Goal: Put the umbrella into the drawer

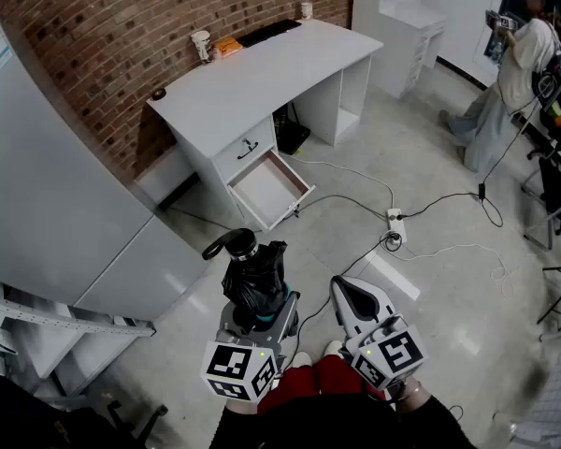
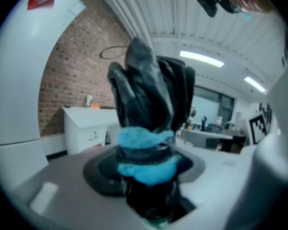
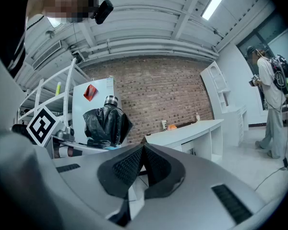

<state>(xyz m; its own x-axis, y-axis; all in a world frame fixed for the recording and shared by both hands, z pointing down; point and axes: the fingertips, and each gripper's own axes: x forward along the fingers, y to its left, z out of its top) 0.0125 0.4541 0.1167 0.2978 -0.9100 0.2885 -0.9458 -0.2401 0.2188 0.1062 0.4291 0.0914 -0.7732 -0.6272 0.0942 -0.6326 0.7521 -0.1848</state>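
A folded black umbrella (image 1: 254, 274) with a curved black handle stands between the jaws of my left gripper (image 1: 258, 314), which is shut on it. In the left gripper view the umbrella (image 2: 151, 92) rises from the jaws, a blue strap around its lower part. My right gripper (image 1: 353, 299) is beside it to the right, jaws shut and empty; its pads (image 3: 143, 166) meet in a point. The right gripper view also shows the umbrella (image 3: 106, 124) at the left. The white desk (image 1: 262, 73) stands ahead by the brick wall, its lower drawer (image 1: 269, 189) pulled open and empty.
A white fridge or cabinet (image 1: 47, 185) stands at the left. Cables and a power strip (image 1: 394, 221) lie on the floor right of the desk. A person (image 1: 514, 73) stands at the far right. A cup (image 1: 201, 45) and small items sit on the desk.
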